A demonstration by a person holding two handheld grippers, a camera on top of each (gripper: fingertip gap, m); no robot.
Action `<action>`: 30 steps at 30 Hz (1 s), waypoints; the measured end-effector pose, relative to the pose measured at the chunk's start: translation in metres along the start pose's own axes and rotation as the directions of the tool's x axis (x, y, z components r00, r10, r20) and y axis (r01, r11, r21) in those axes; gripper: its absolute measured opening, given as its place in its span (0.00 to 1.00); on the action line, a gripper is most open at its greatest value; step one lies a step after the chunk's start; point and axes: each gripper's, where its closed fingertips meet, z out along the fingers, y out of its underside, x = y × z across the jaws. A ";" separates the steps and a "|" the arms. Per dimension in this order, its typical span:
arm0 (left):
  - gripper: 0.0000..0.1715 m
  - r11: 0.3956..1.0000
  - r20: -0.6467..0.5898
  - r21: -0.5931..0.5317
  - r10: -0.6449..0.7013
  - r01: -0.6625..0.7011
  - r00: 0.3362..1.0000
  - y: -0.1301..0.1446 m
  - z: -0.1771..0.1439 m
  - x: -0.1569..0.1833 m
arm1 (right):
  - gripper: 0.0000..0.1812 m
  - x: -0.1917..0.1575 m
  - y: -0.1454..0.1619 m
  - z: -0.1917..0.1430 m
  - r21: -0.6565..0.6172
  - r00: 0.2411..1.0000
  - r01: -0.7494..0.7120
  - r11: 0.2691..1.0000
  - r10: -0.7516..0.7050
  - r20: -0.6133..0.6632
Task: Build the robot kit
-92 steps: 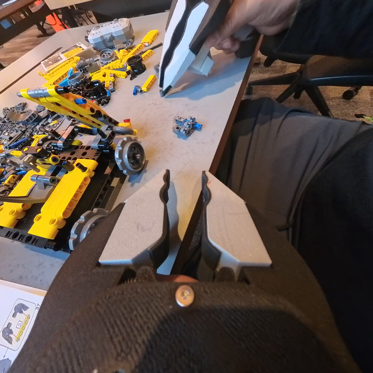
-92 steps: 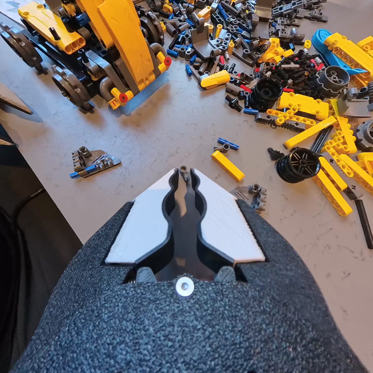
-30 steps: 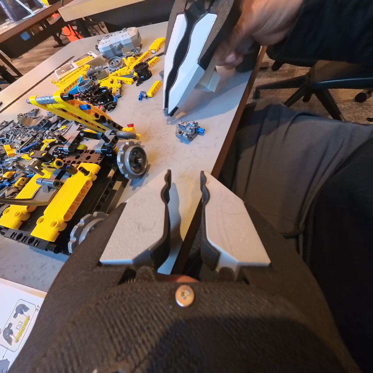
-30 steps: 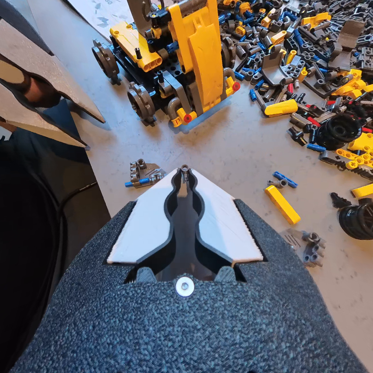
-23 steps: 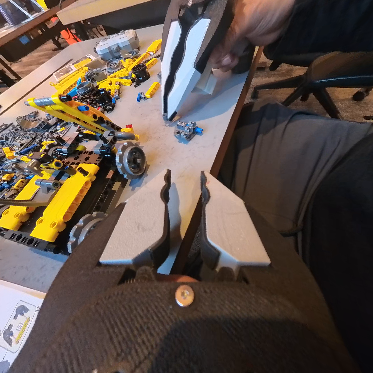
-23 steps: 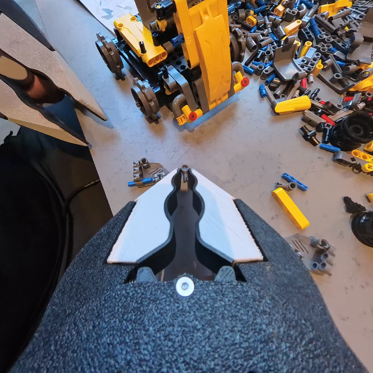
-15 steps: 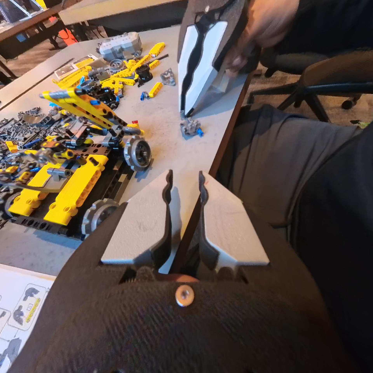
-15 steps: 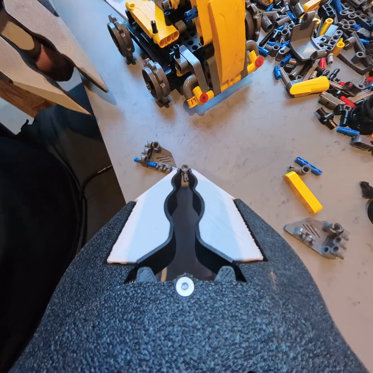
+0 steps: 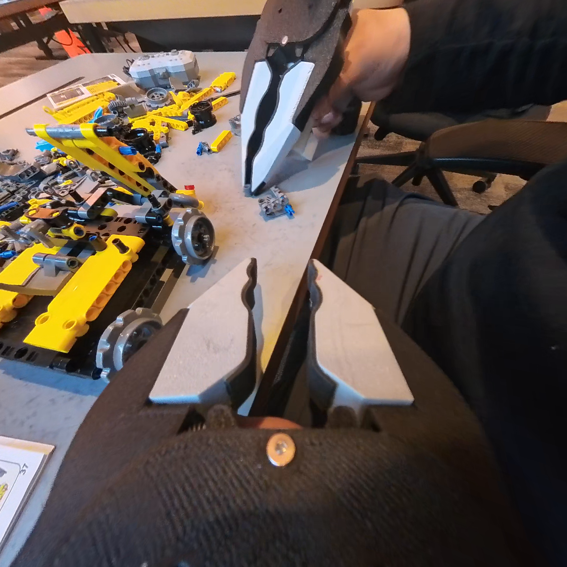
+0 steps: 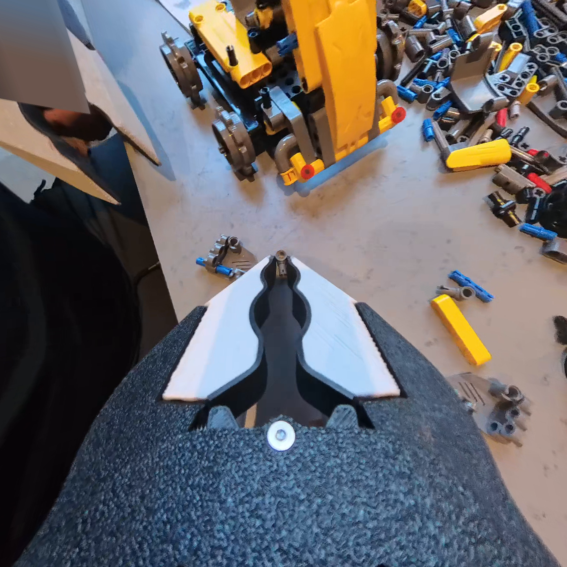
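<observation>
Pin (image 10: 280, 260), small and grey, sits pinched at the tips of the right gripper (image 10: 281, 259), just beside the grey bracket piece with blue pins (image 10: 228, 257) near the table (image 10: 352, 233) edge. Beyond that bracket stands the yellow model vehicle (image 10: 306, 89). Nearer than the bracket, the left gripper (image 9: 280, 270) hovers over the table edge, jaws narrowly apart and empty.

A pale grey table (image 9: 270, 245) fronts a black wheeled office chair (image 9: 454, 159) on mottled carpet (image 9: 383, 147); dark tables (image 9: 153, 21) stand behind.
</observation>
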 end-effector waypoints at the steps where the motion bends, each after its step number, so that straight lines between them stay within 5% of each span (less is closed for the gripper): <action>1: 0.18 1.000 -0.004 -0.002 -0.003 0.003 1.000 0.000 0.000 0.000 | 0.04 -0.002 0.001 0.000 -0.001 1.000 0.001 1.000 -0.001 0.006; 30: 0.18 0.989 0.013 -0.020 -0.146 0.146 0.989 0.002 -0.004 -0.012 | 0.04 0.000 0.003 -0.011 0.041 0.990 -0.137 0.990 0.137 0.020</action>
